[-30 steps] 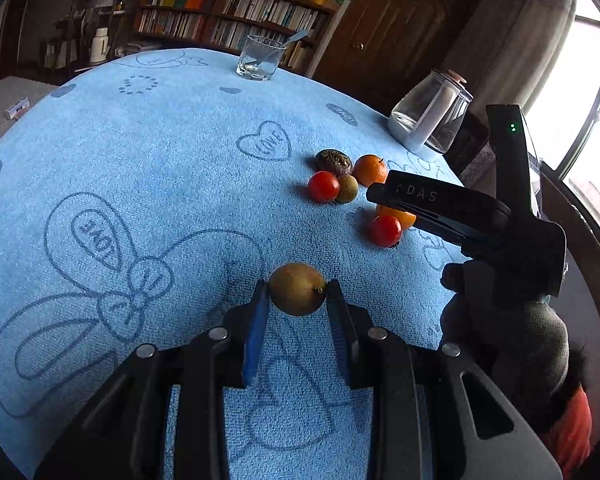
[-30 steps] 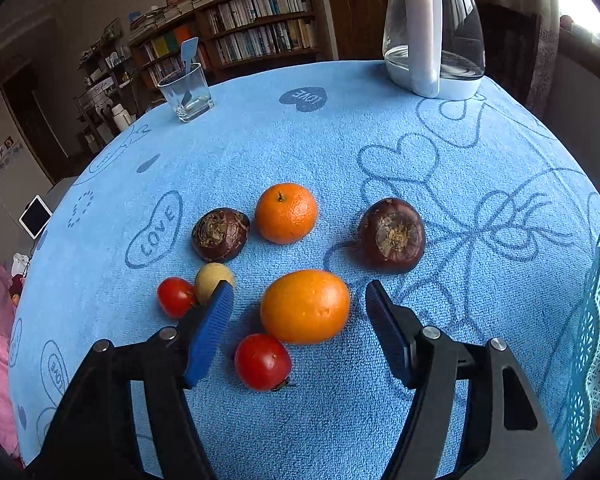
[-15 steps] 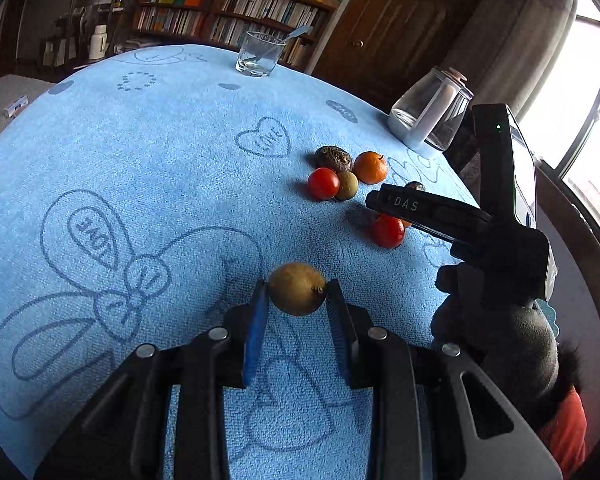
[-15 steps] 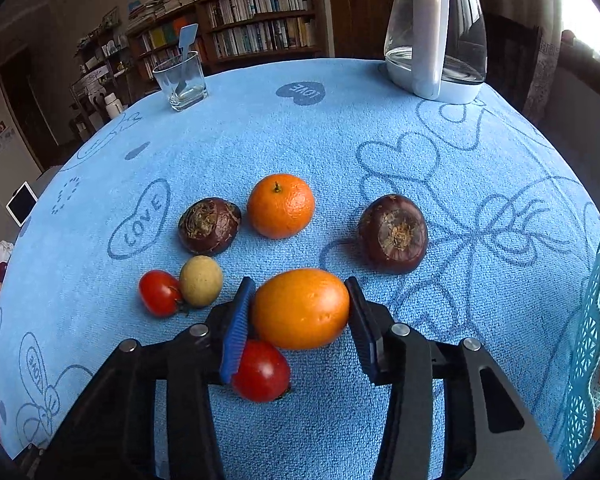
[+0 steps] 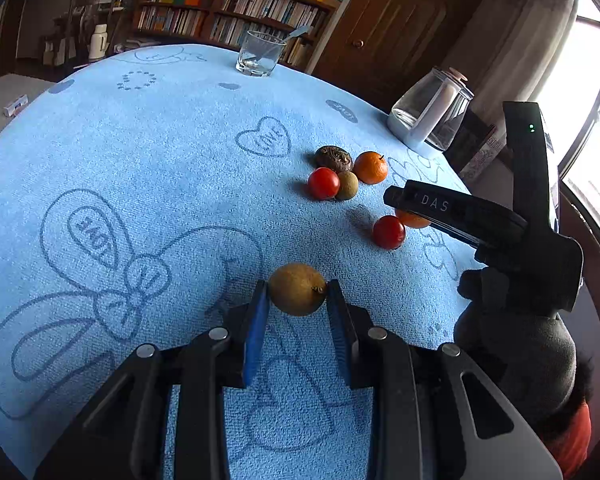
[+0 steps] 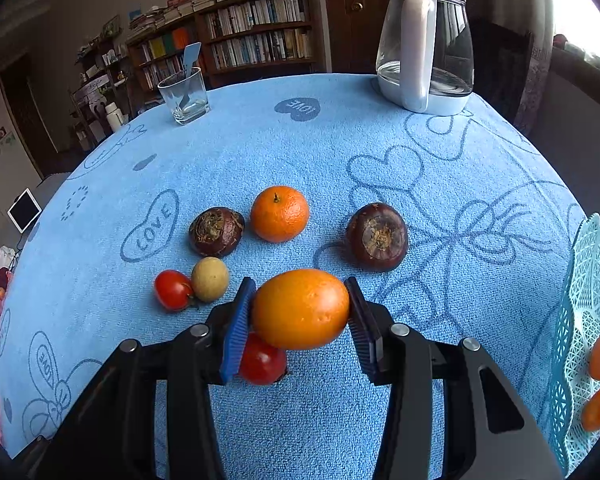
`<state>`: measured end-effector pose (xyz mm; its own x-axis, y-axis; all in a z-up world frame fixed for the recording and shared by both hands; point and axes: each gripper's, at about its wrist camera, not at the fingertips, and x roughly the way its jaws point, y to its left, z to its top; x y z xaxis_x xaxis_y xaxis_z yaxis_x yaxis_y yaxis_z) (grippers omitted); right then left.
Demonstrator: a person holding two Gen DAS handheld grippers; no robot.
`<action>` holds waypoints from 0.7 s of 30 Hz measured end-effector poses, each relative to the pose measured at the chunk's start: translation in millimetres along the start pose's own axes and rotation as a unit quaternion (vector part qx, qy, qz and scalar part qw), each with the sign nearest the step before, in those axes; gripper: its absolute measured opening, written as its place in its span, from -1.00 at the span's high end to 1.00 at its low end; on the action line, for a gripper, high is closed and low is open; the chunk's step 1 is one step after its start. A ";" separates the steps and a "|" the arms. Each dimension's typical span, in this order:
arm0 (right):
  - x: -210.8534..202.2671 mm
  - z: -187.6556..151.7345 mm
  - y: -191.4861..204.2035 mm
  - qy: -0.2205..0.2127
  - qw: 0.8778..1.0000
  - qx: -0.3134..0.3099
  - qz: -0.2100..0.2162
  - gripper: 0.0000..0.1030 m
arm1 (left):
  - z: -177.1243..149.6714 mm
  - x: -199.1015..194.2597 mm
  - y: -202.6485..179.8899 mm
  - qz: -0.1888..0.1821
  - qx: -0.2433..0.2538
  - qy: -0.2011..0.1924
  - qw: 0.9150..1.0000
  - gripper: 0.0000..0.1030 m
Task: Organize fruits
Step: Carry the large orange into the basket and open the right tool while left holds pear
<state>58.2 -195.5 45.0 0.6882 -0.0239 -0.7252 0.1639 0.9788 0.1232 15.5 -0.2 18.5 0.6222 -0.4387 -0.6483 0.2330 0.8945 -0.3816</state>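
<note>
Now both of my grippers are loaded. My right gripper [image 6: 302,312] has its jaws clenched on the big orange [image 6: 300,308], one blue pad pressed to each flank, and the fruit looks just clear of the bench [image 6: 340,152]. My left gripper [image 5: 297,304] grasps the small brown fruit [image 5: 298,289] the same way, at the very tips of the jaws.

To do this step well, I judge I should lift the orange straight up before swinging it. A red tomato [image 6: 262,358] sits directly beneath my right jaws, touching or nearly touching the left pad, and a sideways drag could roll it. The lattice basket [image 6: 580,300] lies off to the right of those jaws, with two small orange fruits already inside, so that looks like the destination. The skin is smooth and round, so I keep the squeeze steady and the carry level.

Ahead of the right jaws sit a mandarin [image 6: 280,214] and two dark brown fruits [image 6: 377,237], with a second tomato [image 6: 173,290] and a pale round fruit [image 6: 210,279] to the front-left.

The basket is cut off at the frame edge, so I cannot see its far rim or how full it is. From the left wrist view, my right gripper hides most of the orange, and the basket does not show at all.
</note>
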 end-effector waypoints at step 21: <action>-66.3 -7.0 -24.6 -0.053 0.998 0.026 -0.002 0.09 | 0.0 0.0 -0.6 0.000 0.001 -0.002 1.000 0.42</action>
<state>3.6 -216.5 85.3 0.7581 -0.0515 -0.6501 0.2005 0.9670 0.1572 15.3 -0.7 18.7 0.6248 -0.4380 -0.6464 0.2342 0.8948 -0.3801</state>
